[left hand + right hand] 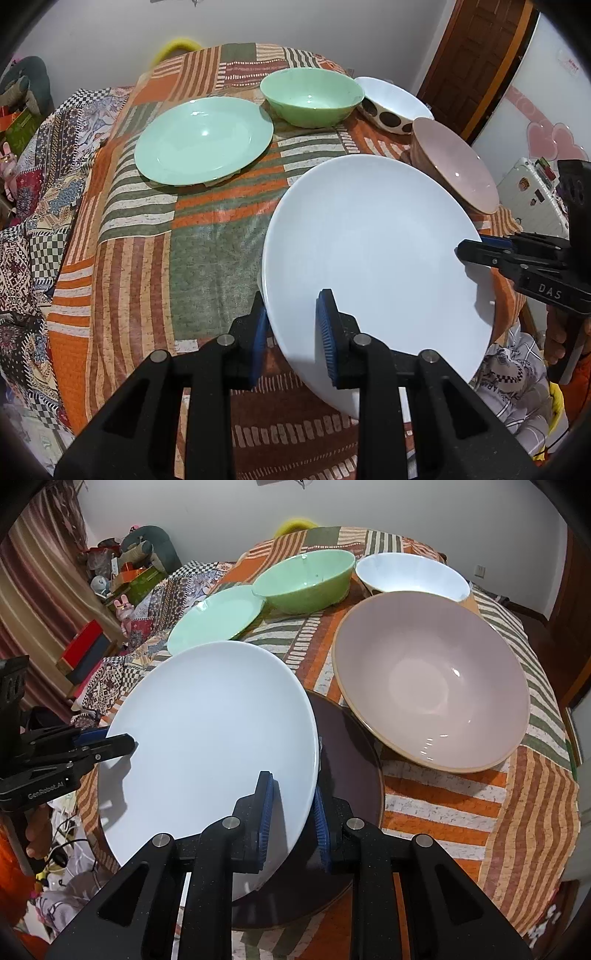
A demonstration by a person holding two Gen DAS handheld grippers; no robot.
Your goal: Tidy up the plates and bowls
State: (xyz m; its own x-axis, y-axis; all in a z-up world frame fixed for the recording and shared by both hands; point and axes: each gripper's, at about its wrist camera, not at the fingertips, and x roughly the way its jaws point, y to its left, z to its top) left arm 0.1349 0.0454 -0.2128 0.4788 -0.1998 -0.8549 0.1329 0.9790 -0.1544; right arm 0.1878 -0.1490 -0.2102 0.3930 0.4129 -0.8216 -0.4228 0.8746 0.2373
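Note:
A large white plate (373, 254) (210, 746) is held tilted above the table by both grippers. My left gripper (293, 332) straddles its near-left rim, blue pads on either side; it shows at the plate's left edge in the right wrist view (122, 744). My right gripper (291, 816) straddles the opposite rim and shows at the right in the left wrist view (469, 251). Under the white plate lies a dark brown plate (343, 775). A green plate (203, 142) (218, 618), green bowl (312, 96) (304, 581), white spotted bowl (395, 105) (412, 576) and pink bowl (456, 166) (430, 679) sit on the table.
The table carries an orange, green and cream striped cloth (207, 236) (443, 812). Patchwork fabric (40, 206) hangs at the left. Clutter and a plush toy (125, 609) stand beyond the left edge. A wooden door (476, 59) and a white appliance (535, 110) stand at the right.

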